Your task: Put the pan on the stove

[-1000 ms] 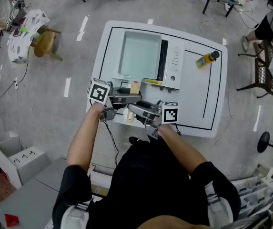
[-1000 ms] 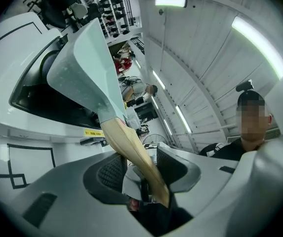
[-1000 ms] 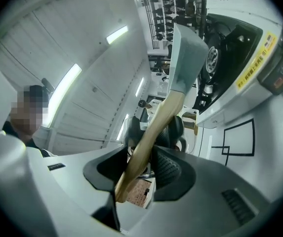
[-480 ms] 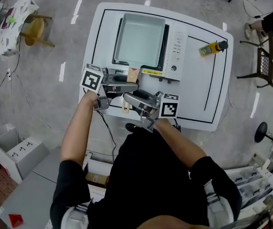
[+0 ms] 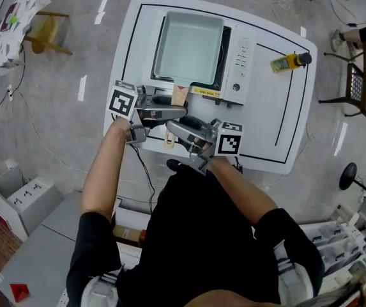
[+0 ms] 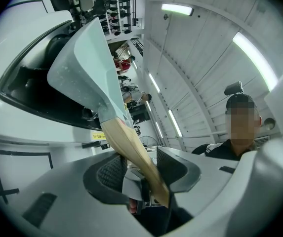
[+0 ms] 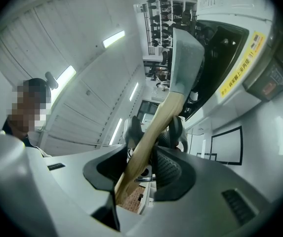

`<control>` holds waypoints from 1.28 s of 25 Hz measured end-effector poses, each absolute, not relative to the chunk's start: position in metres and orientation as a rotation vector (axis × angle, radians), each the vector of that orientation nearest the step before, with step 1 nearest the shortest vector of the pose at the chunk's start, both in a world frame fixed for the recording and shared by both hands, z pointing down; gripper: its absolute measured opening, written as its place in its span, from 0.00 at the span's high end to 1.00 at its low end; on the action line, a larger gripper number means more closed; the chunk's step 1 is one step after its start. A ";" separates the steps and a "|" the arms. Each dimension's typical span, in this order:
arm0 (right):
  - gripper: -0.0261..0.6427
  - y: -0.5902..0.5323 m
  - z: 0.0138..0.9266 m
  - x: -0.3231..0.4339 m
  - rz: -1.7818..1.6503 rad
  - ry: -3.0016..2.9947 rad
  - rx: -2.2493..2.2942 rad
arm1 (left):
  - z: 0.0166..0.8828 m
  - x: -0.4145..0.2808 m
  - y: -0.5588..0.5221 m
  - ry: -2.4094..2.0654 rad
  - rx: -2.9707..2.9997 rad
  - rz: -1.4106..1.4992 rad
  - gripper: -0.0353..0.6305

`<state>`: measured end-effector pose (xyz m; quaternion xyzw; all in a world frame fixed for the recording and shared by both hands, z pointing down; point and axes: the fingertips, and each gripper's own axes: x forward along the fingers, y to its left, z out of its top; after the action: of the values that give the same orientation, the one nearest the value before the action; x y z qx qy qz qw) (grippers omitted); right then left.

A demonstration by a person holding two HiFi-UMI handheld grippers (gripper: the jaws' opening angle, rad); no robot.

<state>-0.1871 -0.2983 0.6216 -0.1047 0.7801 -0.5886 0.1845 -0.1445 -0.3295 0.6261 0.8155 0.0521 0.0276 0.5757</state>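
Left gripper (image 6: pixel 141 164) and right gripper (image 7: pixel 137 169) fingers clench the handle (image 5: pixel 180 97); its pan (image 5: pixel 189 47) rests on the stove (image 5: pixel 239 62).

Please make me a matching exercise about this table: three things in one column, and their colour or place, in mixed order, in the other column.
Things:
1. pan
2. handle
3. bottle

Descriptions:
a. yellow, to the right of the stove
b. pale green and square
c. wooden, held by the left gripper and the right gripper

Pairs: 1-b, 2-c, 3-a.
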 end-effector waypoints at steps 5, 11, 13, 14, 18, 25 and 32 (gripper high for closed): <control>0.71 -0.298 0.623 -0.186 -1.672 2.195 -0.295 | 0.628 -0.144 -0.329 0.110 1.886 0.064 0.65; 0.71 -0.298 0.625 -0.187 -1.685 2.196 -0.273 | 0.630 -0.145 -0.330 0.099 1.873 0.060 0.65; 0.71 -0.298 0.626 -0.188 -1.689 2.207 -0.264 | 0.630 -0.145 -0.330 0.095 1.881 0.058 0.65; 0.71 -0.297 0.626 -0.187 -1.692 2.211 -0.261 | 0.630 -0.145 -0.330 0.092 1.885 0.057 0.65; 0.71 -0.297 0.629 -0.186 -1.705 2.224 -0.264 | 0.632 -0.144 -0.330 0.082 1.898 0.044 0.65; 0.70 -0.298 0.624 -0.186 -1.700 2.221 -0.254 | 0.629 -0.144 -0.332 0.081 1.919 0.039 0.61; 0.67 -0.297 0.626 -0.182 -1.723 2.198 -0.247 | 0.634 -0.151 -0.336 0.043 1.926 0.029 0.58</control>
<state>-0.1816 -0.2965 0.6261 -0.0867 0.7727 -0.6060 0.1682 -0.1509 -0.3362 0.6339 0.8208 0.0184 0.0122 0.5709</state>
